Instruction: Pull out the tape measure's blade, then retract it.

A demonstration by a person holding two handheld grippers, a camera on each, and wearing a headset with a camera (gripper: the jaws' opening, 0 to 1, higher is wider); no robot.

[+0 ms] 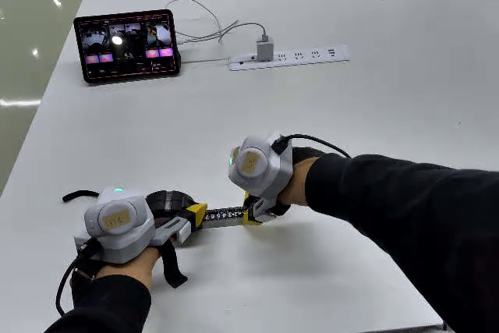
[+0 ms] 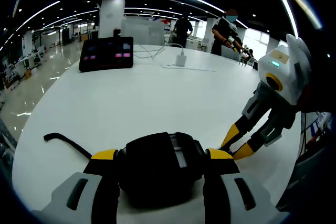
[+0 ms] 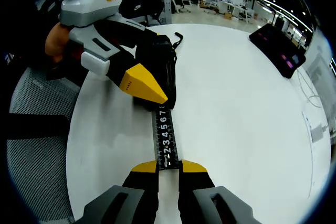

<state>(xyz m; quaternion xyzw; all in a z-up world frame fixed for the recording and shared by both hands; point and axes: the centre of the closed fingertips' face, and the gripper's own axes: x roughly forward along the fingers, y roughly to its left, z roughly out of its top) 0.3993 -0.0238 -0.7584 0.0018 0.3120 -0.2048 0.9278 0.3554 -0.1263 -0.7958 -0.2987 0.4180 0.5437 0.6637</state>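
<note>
The left gripper (image 2: 161, 155) is clamped around the black tape measure case (image 2: 157, 179), which sits on the white table (image 1: 327, 115). The right gripper (image 3: 169, 167) pinches the tip of the blade (image 3: 165, 129) in narrow jaws. A short length of blade spans the gap between the two grippers.
</note>
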